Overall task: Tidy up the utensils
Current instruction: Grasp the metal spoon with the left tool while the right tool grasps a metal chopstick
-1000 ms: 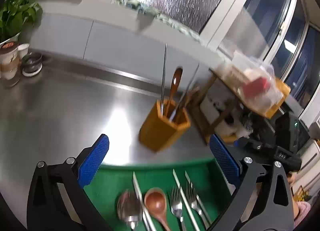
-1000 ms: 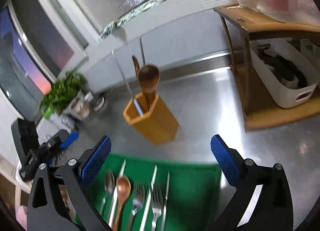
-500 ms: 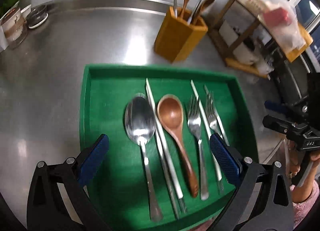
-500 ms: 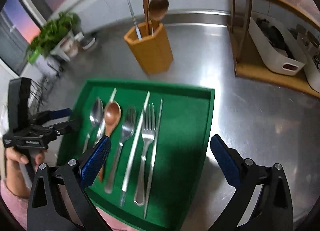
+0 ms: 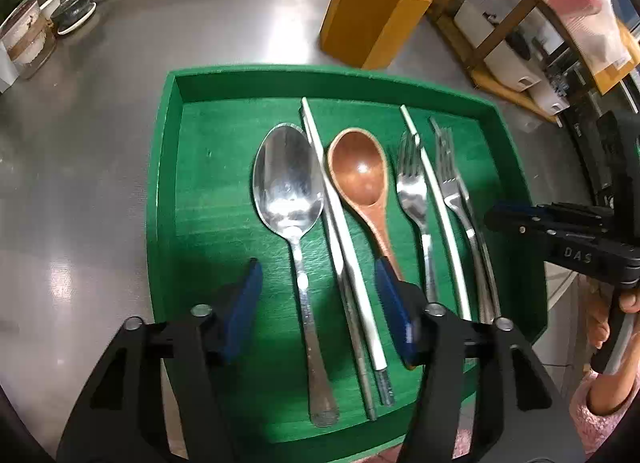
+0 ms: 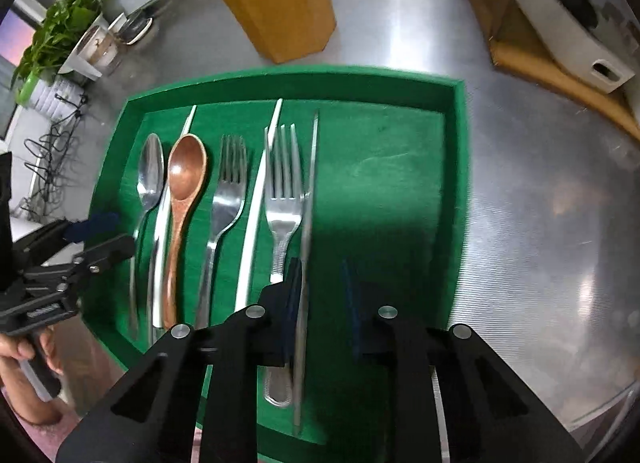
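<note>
A green tray (image 5: 164, 167) (image 6: 460, 183) lies on the steel counter with utensils in a row: a metal spoon (image 5: 288, 187) (image 6: 149, 175), white chopsticks (image 5: 344, 231), a wooden spoon (image 5: 362, 179) (image 6: 185, 179), two forks (image 5: 414, 191) (image 6: 284, 199) and thin metal chopsticks (image 6: 308, 223). My left gripper (image 5: 318, 299) is open, its fingers straddling the metal spoon's handle and the white chopsticks. My right gripper (image 6: 320, 295) is partly open, low over the tray, its left pad beside the thin metal chopstick, holding nothing. An orange holder (image 5: 372, 15) (image 6: 280, 3) with utensils stands behind the tray.
A wooden rack with white bins (image 6: 568, 23) (image 5: 508, 59) stands at the right. A potted plant (image 6: 56, 35), cups and a small dish (image 5: 76, 15) sit at the far left. Bare steel counter (image 6: 540, 203) lies right of the tray.
Both grippers have tilted down and dropped low over the tray. Both have narrowed their jaws, the right one much more than the left.
</note>
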